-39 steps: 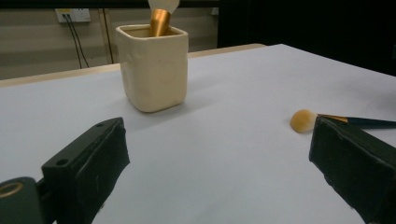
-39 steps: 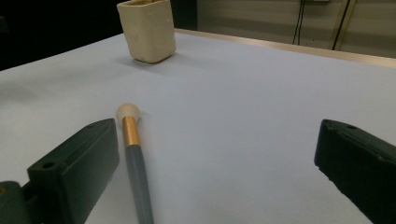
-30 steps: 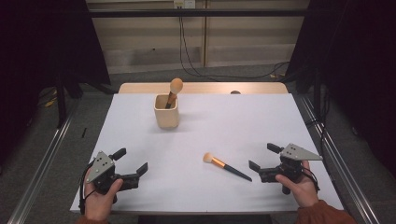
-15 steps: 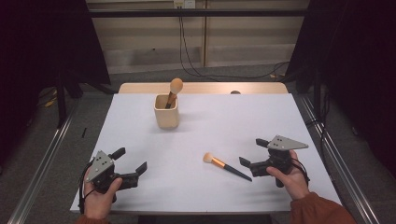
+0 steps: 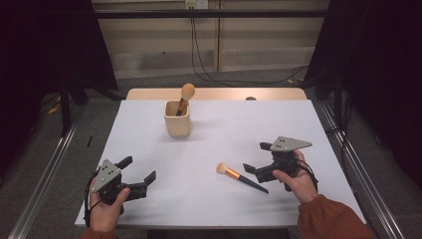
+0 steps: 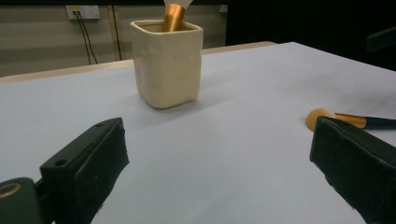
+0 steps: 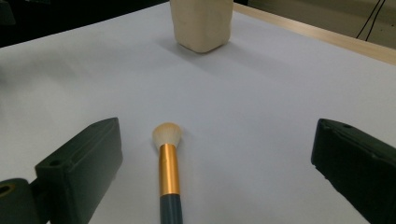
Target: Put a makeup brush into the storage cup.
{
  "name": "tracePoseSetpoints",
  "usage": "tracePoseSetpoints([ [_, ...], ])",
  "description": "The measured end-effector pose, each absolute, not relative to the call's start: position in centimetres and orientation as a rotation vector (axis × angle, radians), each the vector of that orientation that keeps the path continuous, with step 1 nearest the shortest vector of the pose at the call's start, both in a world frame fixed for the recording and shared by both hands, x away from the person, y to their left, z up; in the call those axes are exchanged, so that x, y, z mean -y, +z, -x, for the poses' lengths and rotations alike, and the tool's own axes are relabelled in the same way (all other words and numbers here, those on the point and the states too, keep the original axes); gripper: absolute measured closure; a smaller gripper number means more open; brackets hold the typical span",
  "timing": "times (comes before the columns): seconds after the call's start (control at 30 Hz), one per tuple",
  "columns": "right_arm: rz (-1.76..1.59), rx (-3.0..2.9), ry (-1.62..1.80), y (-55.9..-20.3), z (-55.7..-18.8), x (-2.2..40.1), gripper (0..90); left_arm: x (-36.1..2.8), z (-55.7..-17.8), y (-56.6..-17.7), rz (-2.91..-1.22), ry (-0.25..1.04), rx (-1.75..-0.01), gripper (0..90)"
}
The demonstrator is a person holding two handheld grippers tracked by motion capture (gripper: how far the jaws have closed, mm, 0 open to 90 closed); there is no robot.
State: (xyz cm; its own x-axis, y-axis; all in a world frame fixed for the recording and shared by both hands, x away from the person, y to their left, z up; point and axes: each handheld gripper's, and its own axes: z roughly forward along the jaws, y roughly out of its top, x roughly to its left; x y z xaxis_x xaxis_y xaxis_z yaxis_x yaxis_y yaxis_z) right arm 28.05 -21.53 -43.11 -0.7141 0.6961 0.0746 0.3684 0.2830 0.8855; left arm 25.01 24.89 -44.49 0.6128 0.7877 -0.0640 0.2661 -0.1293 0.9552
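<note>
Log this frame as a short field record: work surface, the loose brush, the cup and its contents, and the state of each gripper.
surface: white table
loose brush: makeup brush lying flat, bristles toward the cup, gold ferrule, dark handle
container: cream cup upright at the far centre
in cup: second brush, bristle head up
right gripper: open, at the loose brush's handle end, not touching
left gripper: open, empty, near the front left

Brush (image 5: pixel 242 175): lying flat on the white desk (image 5: pixel 239 129).
Look: pale bristle head, gold ferrule, dark handle.
</note>
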Motion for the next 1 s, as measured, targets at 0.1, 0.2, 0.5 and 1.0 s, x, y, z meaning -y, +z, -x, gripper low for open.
tracePoseSetpoints([
  [0.1, -0.960, -2.231, 1.404, -43.0, -28.3, 21.3, 1.5, -24.9, -25.0, -44.5, -1.689, 0.568, -0.875, 4.0],
  [0.2, -0.958, -2.201, 1.416, -42.9, -28.6, 21.0, 1.3, -24.9, -25.0, -44.5, -1.690, 0.568, -0.874, 4.0],
  [0.5, -0.938, -2.255, 1.405, -42.6, -29.8, 20.1, 1.5, -25.0, -25.2, -44.4, -1.680, 0.576, -0.881, 3.9],
  [1.0, -0.946, -2.565, 1.209, -42.3, -32.6, 18.1, 4.0, -25.2, -25.2, -44.5, -1.681, 0.579, -0.891, 3.8],
])
